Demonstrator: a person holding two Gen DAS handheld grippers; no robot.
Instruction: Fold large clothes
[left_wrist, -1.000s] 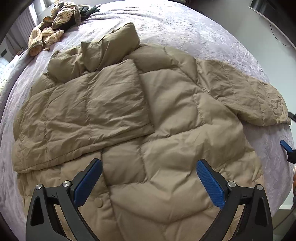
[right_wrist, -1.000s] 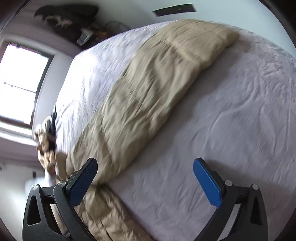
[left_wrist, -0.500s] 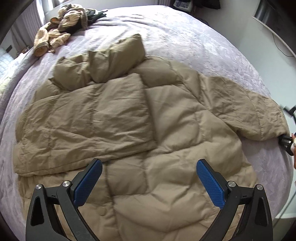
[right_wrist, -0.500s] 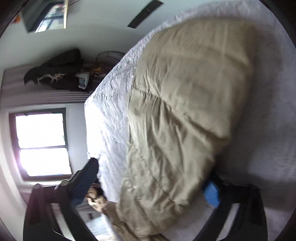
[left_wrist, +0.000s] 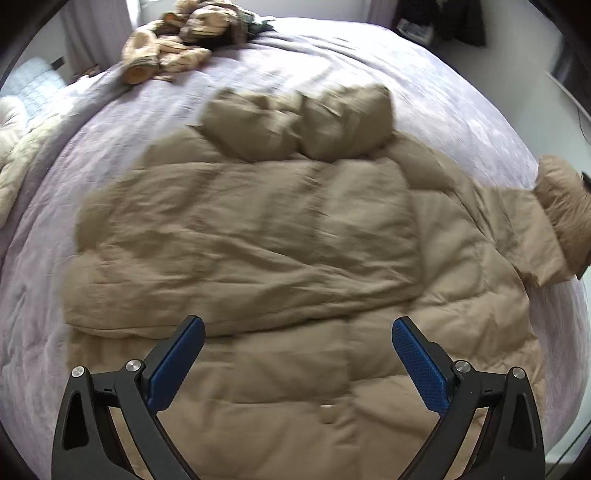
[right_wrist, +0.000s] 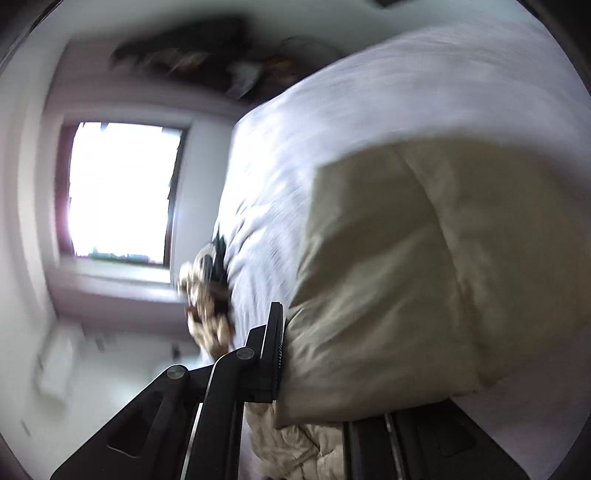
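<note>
A tan quilted puffer jacket (left_wrist: 295, 258) lies spread flat across the lavender textured bedspread (left_wrist: 369, 66), its hood toward twelve o'clock and one sleeve already folded across the chest. The left tongs (left_wrist: 295, 362), black-framed with blue ribbed pads, hang released and wide apart over the jacket's hem at six o'clock, with nothing between them. At three o'clock in the left wrist view the other sleeve's cuff (left_wrist: 561, 206) is lifted off the bed. In the right wrist view, the right tongs (right_wrist: 314, 369) are closing, clenched on that tan sleeve (right_wrist: 388, 277), the fabric bunched between the black fingers and filling the view. A heap of beige patterned clothing (left_wrist: 177, 40) sits on the bed at eleven o'clock, well apart from the jacket.
</note>
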